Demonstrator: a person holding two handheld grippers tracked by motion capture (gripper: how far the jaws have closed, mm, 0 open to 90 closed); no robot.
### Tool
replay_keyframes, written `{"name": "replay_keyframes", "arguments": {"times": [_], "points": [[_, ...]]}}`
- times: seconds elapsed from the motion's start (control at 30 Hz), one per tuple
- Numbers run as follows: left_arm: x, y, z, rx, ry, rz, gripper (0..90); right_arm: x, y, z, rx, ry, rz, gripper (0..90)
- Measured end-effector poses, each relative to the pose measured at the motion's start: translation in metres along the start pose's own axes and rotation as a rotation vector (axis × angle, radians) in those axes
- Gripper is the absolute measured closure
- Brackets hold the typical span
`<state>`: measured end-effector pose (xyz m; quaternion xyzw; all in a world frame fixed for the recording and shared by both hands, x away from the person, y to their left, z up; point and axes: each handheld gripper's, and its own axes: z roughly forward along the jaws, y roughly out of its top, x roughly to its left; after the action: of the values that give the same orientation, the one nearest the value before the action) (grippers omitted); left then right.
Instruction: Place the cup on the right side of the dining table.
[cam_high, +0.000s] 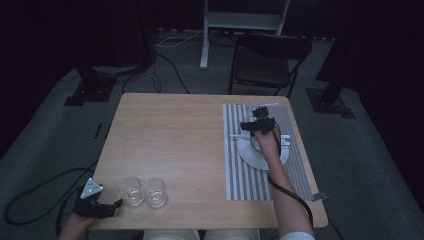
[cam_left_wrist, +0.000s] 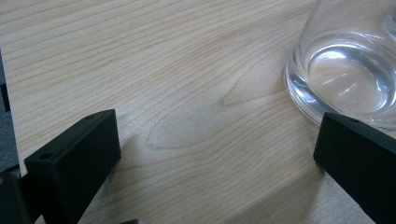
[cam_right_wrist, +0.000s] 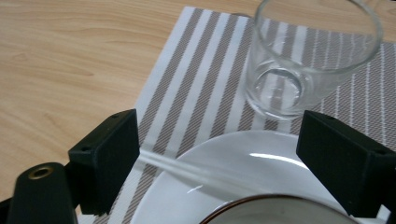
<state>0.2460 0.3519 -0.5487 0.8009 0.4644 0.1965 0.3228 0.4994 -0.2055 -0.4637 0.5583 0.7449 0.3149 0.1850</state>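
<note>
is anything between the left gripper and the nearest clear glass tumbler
Nothing visible. The left gripper is open over bare wooden table, and the nearest clear glass tumbler stands just ahead by one jaw.

In the left gripper view the glass (cam_left_wrist: 348, 70) is cut off by the top and right edges, so its rim cannot be seen, and the right jaw hides part of its base. In the right gripper view the white plate (cam_right_wrist: 233, 172) runs off the bottom edge, and the dark-rimmed dish (cam_right_wrist: 275, 212) on it shows just 1 thin arc. From the high view, the right gripper (cam_high: 257, 125) and the person's hand cover much of the plate.
</note>
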Motion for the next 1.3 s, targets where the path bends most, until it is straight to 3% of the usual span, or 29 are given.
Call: {"name": "replay_keyframes", "arguments": {"times": [0.2, 0.3, 0.63, 0.93, 1.3], "points": [[0.0, 0.0, 0.0, 0.001, -0.001, 0.0, 0.8, 0.009, -0.008, -0.004, -0.025, 0.059, -0.052, 12.9], [0.0, 0.0, 0.0, 0.001, -0.001, 0.001, 0.8, 0.018, -0.013, -0.007, -0.022, 0.092, -0.121, 12.8], [0.0, 0.0, 0.0, 0.001, -0.001, 0.001, 0.8, 0.038, -0.03, -0.018, -0.042, 0.162, -0.173, 12.9], [0.0, 0.0, 0.0, 0.0, -0.001, 0.0, 0.8, 0.047, -0.048, -0.038, -0.092, 0.22, -0.184, 12.9], [0.0, 0.0, 0.0, 0.0, 0.0, 0.0, 0.8, 0.047, -0.079, -0.05, -0.117, 0.244, -0.178, 13.0]]}}
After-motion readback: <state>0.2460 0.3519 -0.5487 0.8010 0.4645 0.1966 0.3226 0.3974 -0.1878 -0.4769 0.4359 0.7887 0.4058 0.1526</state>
